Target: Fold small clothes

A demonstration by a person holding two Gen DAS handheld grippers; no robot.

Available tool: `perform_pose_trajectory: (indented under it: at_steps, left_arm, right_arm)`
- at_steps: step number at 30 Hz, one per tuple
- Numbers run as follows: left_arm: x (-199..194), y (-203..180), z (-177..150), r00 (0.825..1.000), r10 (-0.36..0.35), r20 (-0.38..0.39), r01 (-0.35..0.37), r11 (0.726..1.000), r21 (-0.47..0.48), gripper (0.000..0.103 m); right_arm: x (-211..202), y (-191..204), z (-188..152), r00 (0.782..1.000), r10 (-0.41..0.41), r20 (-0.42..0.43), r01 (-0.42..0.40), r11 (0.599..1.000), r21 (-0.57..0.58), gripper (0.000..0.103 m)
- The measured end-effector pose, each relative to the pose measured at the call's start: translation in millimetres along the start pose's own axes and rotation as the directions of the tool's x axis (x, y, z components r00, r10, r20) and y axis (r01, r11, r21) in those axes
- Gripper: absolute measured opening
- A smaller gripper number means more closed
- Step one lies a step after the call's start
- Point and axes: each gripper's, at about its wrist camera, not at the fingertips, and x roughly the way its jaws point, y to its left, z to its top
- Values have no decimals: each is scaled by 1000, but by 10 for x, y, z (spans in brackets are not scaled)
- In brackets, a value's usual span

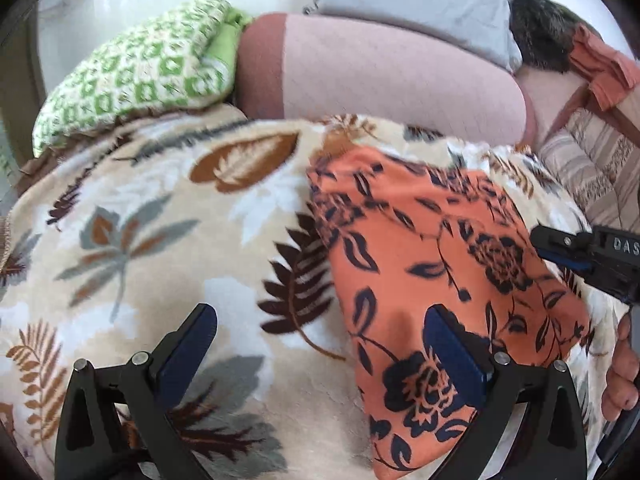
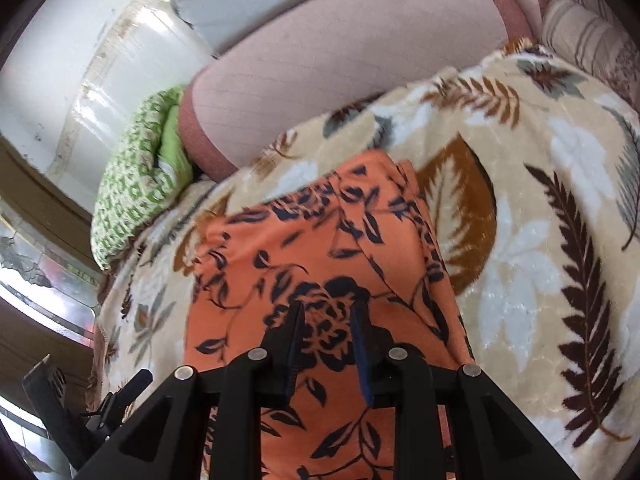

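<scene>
Spread flat on the leaf-print blanket [image 1: 152,216] lies the orange cloth [image 1: 432,264], a folded oblong with dark floral print, its edges lying fairly straight. Relative to that cloth, the left gripper [image 1: 320,344] hovers at its near left edge with jaws spread wide: the right finger is over the cloth, the left finger over bare blanket beside it, and nothing is between them. The right gripper [image 2: 326,336] sits over the cloth's near middle, jaws narrowed but with a clear gap showing printed fabric between them (whether the tips touch the cloth cannot be told). From the left wrist view, the right gripper's black body comes in at the cloth's right edge, with the person's hand [image 1: 620,376] just beside the cloth's near right corner. Beyond the cloth's far end rests a pink bolster [image 1: 384,68], with a green patterned pillow [image 1: 132,76] to its left and a grey pillow [image 1: 420,4] behind.
</scene>
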Motion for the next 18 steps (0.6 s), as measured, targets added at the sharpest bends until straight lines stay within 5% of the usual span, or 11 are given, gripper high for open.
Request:
perform_pose_trajectory:
  at_steps: [10,13,18]
  left_arm:
    - [-208,358,119,994,68,84,-61,994,-86,103]
    - [-220,426,127,993,77,87,-67,992,-108,103]
    - [-248,492,138,992,82,100,-69,989,-131,103]
  right_arm:
    - [-112,67,17,997,23,67,-22,1000,-15,38]
    - [-122,64,17,997,16,78,-15,1000,-12,59]
    - [-145,86,15,996,25,89,-23,1000,-17,59]
